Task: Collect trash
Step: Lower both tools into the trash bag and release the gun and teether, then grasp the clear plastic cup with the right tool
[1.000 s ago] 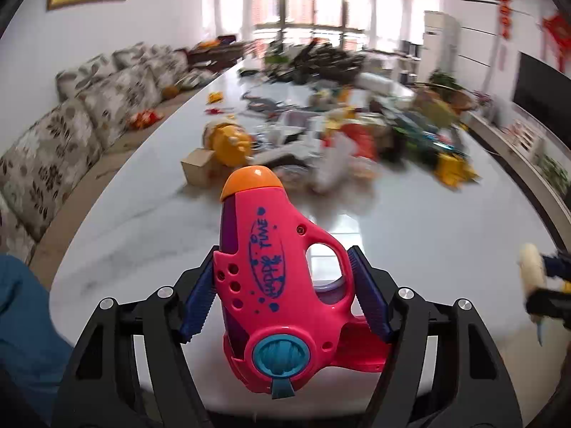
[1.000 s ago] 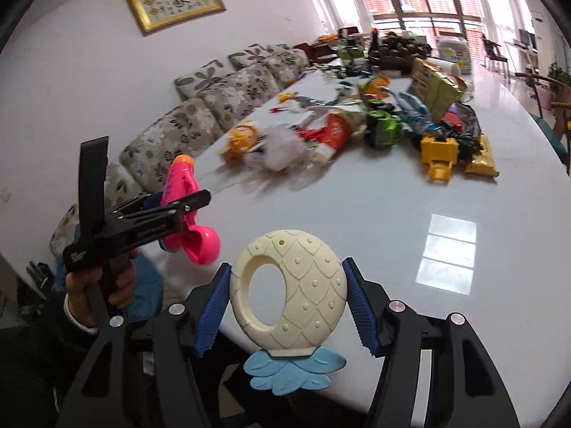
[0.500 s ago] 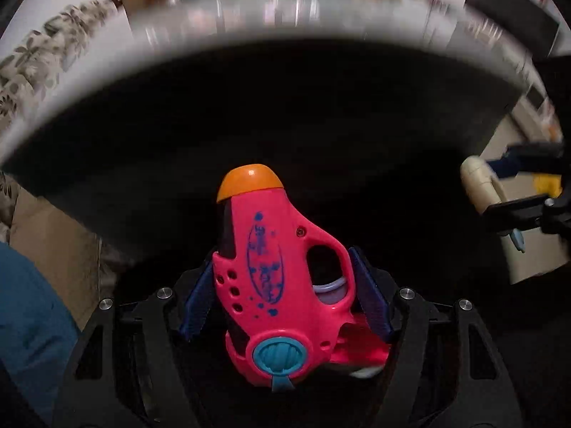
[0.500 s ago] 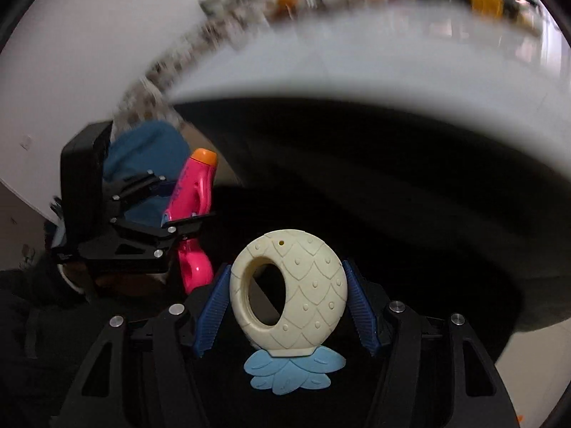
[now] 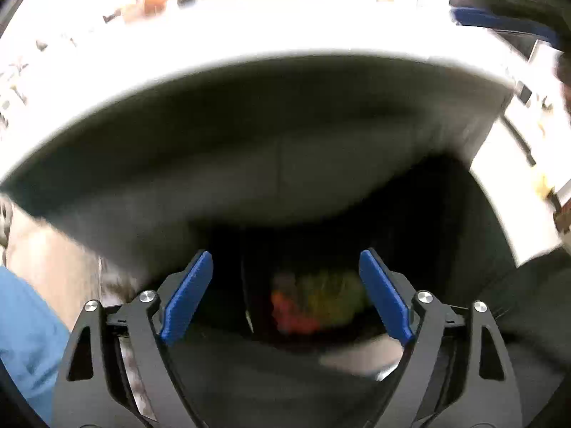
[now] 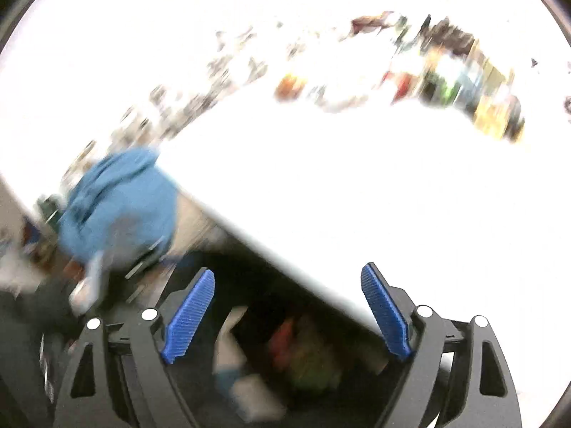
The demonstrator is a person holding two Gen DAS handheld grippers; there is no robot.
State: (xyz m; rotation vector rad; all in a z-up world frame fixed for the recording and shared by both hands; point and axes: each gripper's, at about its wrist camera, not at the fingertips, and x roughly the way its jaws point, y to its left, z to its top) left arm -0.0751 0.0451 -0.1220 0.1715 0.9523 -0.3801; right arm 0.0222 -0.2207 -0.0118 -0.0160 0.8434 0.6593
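Two blue pads of the left gripper point(image 5: 285, 296) standing wide apart and widening further, pinching nothing, pointing steeply down below the near edge of the white table point(image 5: 249, 53). Showing, in the left wrist view, a dark underside of the table filling the middle, and past the gap between the pads, low in a dark container point(image 5: 257, 324), a blurred heap of red, orange and green trash point(image 5: 314, 303); too smeared to name single pieces. Glimpsing a blue cloth point(image 5: 25, 339) at the near left edge, and a blue-padded black tool point(image 5: 499, 21) at the far right top, likely the other gripper, too blurred to be sure. Catching small clutter, washed out, along the far tabletop.

Turning to the right wrist view: the right gripper point(image 6: 287, 312) likewise spread and opening more, gripping nothing, hanging over the near edge of the overexposed table point(image 6: 357, 196). Lying below the edge, between and beneath the pads, the same blurred red and green trash point(image 6: 303, 353) in a dark space, with a pale flat shape point(image 6: 232, 339) just left of it, unidentifiable. Sitting at left beyond the table, a blue bundle of fabric point(image 6: 121, 203). Smearing across the far tabletop, a band of mixed coloured items point(image 6: 446, 82).
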